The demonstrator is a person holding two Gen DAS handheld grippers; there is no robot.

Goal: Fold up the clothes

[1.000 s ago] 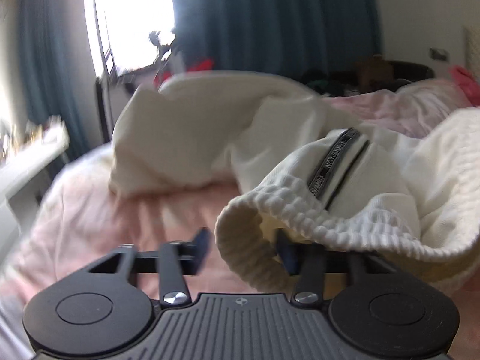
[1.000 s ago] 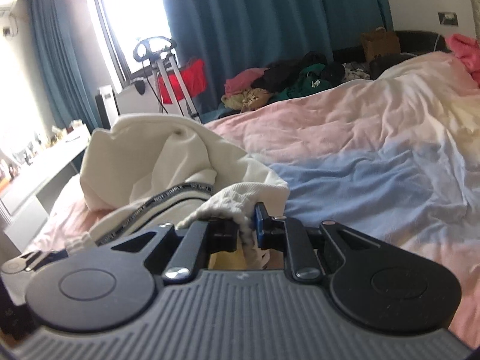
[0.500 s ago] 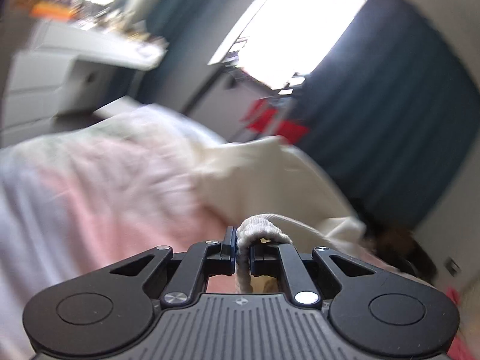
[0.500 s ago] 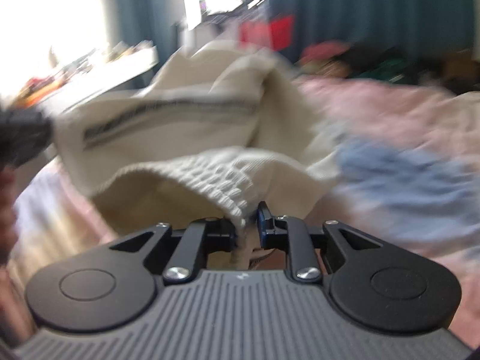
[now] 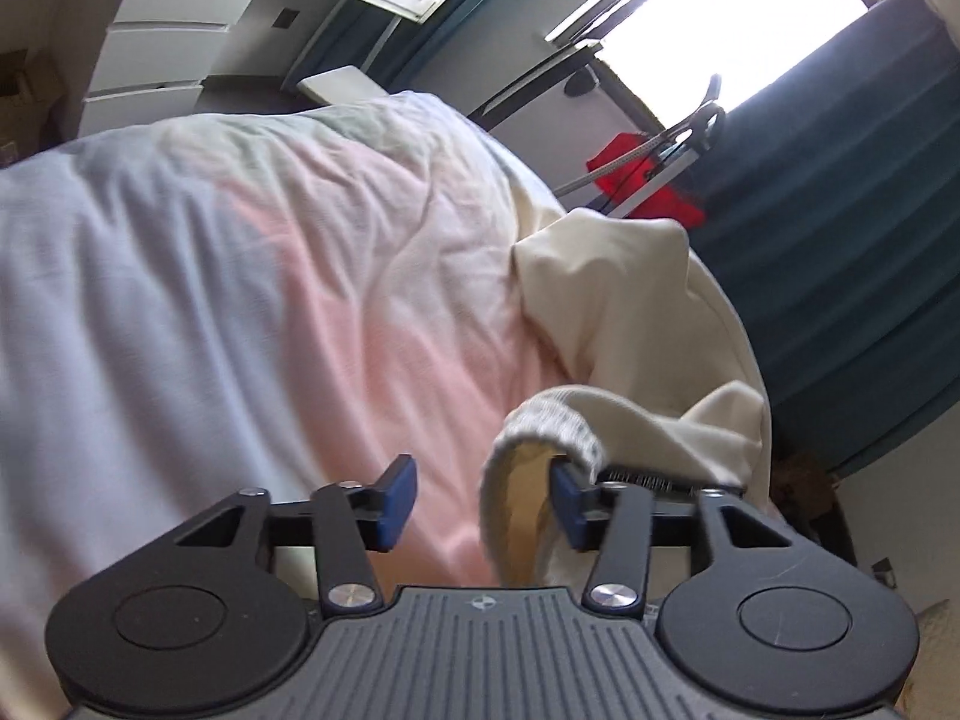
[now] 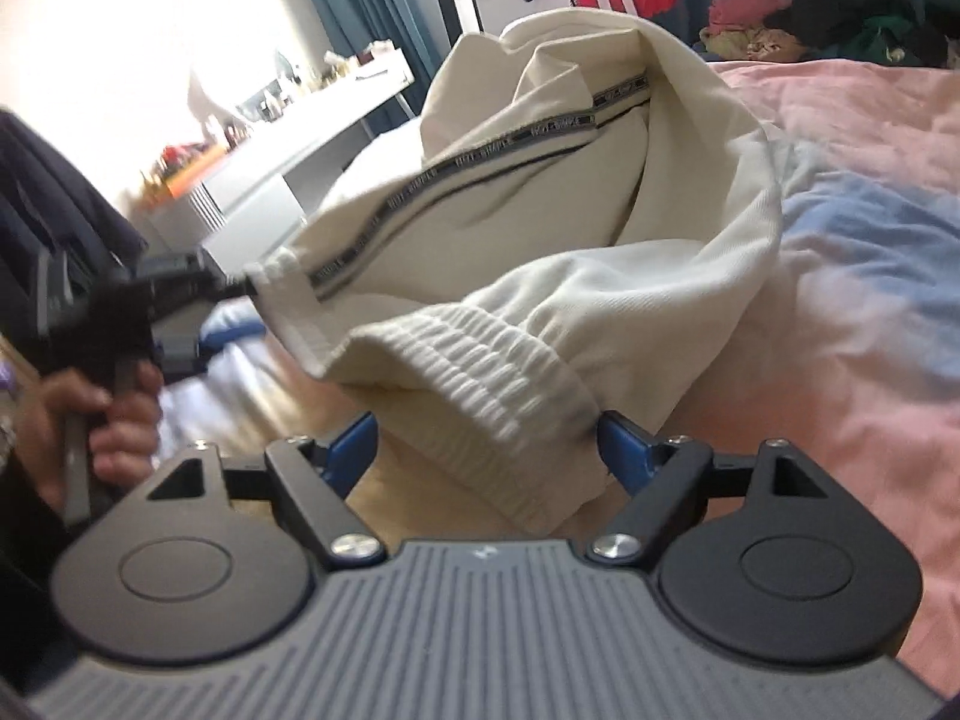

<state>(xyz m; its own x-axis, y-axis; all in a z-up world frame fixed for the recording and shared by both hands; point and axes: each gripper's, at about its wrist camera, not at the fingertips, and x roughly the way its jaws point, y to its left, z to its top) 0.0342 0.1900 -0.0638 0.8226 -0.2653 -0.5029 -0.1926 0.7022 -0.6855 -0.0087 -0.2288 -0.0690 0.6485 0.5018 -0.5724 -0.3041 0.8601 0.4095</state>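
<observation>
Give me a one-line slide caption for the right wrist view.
Open right claw straddling the ribbed cuff of cream track pants on a pink-and-blue bedspread.

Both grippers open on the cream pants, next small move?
Probably draw both grippers back clear. The left gripper and right gripper stand open, the ribbed waistband of the cream pants loose between their fingers, resting on the bed.

Cream sweatpants (image 6: 540, 192) with black lettered side stripe, ribbed elastic cuff, bunched and crumpled on the bed
</observation>
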